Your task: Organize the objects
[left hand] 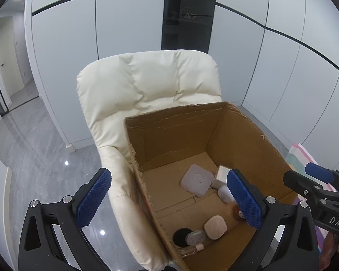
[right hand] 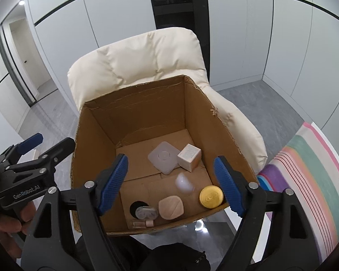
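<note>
**A:** What does the left wrist view show?

**B:** An open cardboard box point(left hand: 214, 149) sits on a cream padded armchair point(left hand: 147, 85). On the box floor lie a pale square compact point(left hand: 197, 180), a small white carton point(left hand: 221, 176), a pink rounded case point(left hand: 215, 227), a black disc point(left hand: 180, 237) and a small clear bottle point(left hand: 191, 249). The left tool point(left hand: 169, 203) hovers above the box's near-left wall, its blue pads wide apart and holding nothing.

**A:** And the right wrist view?

**B:** The same box point(right hand: 133, 122), from above. It adds a gold round tin point(right hand: 211, 196), a clear lens case point(right hand: 146, 213) and a blurred whitish object point(right hand: 184, 184). The right tool point(right hand: 170, 185) hangs over the opening, pads wide apart, empty. The left tool point(right hand: 36, 143) waits beside the box. A striped cloth point(right hand: 305, 180) lies to the right.

**A:** How far along?

**B:** Probably late: many items are already boxed, and none is seen waiting outside.
</note>
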A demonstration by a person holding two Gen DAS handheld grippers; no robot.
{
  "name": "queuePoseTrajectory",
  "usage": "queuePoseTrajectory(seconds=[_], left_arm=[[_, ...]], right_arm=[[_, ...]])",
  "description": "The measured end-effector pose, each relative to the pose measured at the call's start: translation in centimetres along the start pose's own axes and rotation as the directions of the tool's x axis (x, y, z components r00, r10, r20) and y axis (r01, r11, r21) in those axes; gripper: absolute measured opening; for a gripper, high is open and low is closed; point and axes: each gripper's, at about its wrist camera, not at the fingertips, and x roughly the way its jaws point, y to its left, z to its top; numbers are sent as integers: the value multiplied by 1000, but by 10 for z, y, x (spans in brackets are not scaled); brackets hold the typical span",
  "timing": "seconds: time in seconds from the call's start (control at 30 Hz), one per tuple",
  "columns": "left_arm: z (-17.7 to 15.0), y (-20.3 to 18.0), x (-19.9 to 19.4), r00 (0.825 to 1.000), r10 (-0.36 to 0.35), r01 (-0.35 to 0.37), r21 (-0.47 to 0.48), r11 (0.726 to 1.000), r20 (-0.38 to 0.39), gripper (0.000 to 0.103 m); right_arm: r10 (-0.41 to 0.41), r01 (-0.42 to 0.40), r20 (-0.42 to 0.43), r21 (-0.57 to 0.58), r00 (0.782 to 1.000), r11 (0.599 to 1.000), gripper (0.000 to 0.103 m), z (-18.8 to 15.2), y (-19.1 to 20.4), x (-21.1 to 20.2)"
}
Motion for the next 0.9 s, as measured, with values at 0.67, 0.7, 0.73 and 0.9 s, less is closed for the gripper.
queuePoseTrajectory(seconds=[0.67,0.7,0.73,0.9], left_arm=[[-3,-73,5,997,-78,78,96,992,-11,103],[-4,-77,5,997,-81,81,99,992,-10,103],[-4,-82,4,996,-88,88,104,991,-9,103],[-7,-108,3,993,-119,119,140,983,-11,103]], right_arm=[[-134,135,-8,82,991,987,86,-17,-68,-21],[-143,143,-9,90,990,986,86,-18,-73,-23],[-151,152,-10,97,988,984,87,-20,-77,-25],[-196,196,-14,131,981,972,88,-28,-101,-37]])
